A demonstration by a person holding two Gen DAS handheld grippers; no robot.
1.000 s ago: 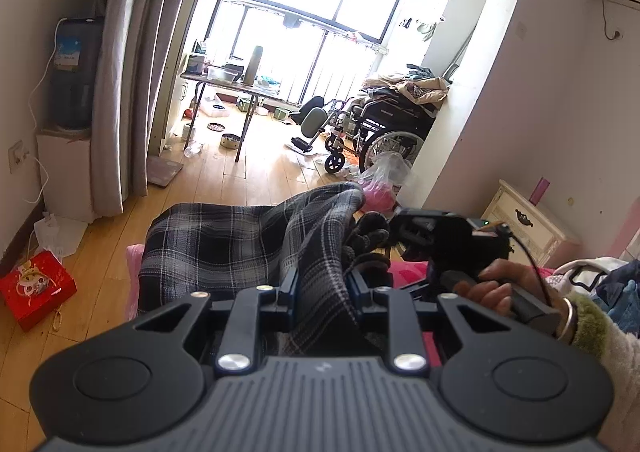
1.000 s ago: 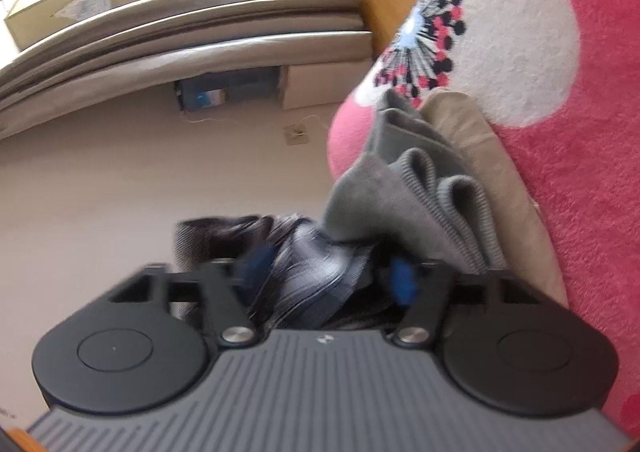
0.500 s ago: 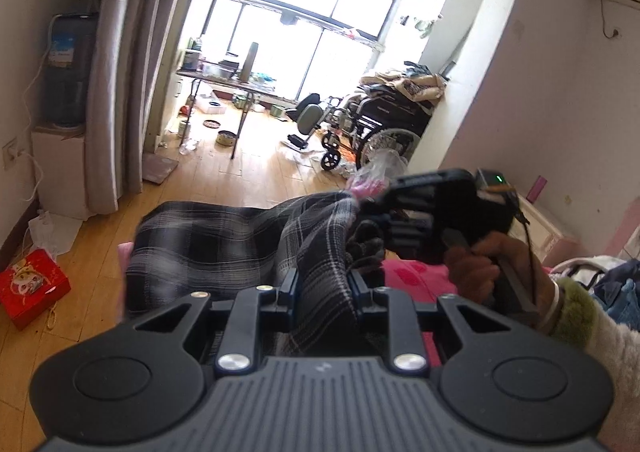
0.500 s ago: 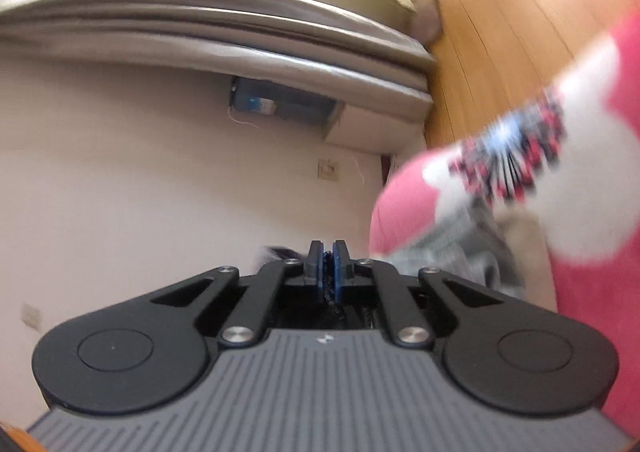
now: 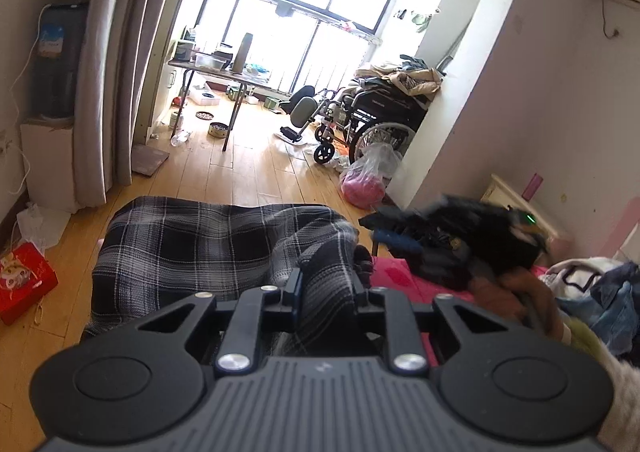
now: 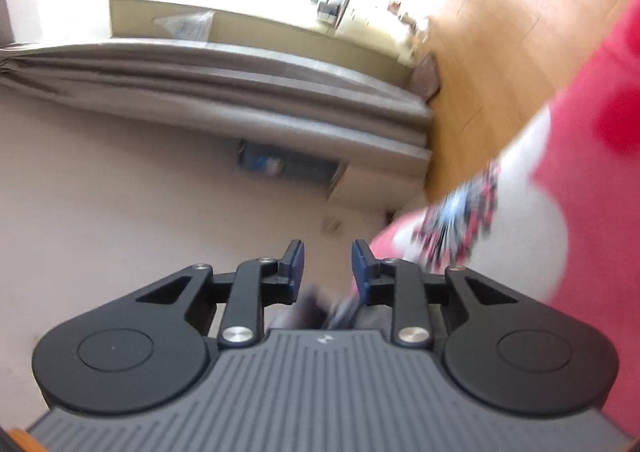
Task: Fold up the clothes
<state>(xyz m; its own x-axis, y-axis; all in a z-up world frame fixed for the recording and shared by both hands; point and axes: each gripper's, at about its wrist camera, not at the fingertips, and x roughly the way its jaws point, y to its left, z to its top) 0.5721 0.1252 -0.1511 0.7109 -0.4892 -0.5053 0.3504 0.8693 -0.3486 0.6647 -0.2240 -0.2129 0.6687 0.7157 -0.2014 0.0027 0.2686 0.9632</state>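
Observation:
A black-and-white plaid garment (image 5: 208,252) lies over the end of a pink bed (image 5: 400,276). My left gripper (image 5: 326,286) is shut on a bunched fold of the plaid garment. The right gripper (image 5: 396,230) shows blurred at the right of the left wrist view, held by a hand (image 5: 508,292) above the bed. In the right wrist view my right gripper (image 6: 328,260) is open with nothing between its blue pads; the view is blurred. Only a dark scrap of cloth (image 6: 320,310) shows just beneath its fingers.
A pink bedspread with white dots (image 6: 560,212) fills the right. A pile of clothes (image 5: 600,292) lies at the right of the bed. Beyond stand a wheelchair (image 5: 372,120), a pink bag (image 5: 366,184), a folding table (image 5: 224,72), curtains (image 5: 120,72), a red box (image 5: 24,280).
My right gripper let go of the clothes, shut, then opened empty and swung away to the right. The left gripper kept its hold on the plaid garment.

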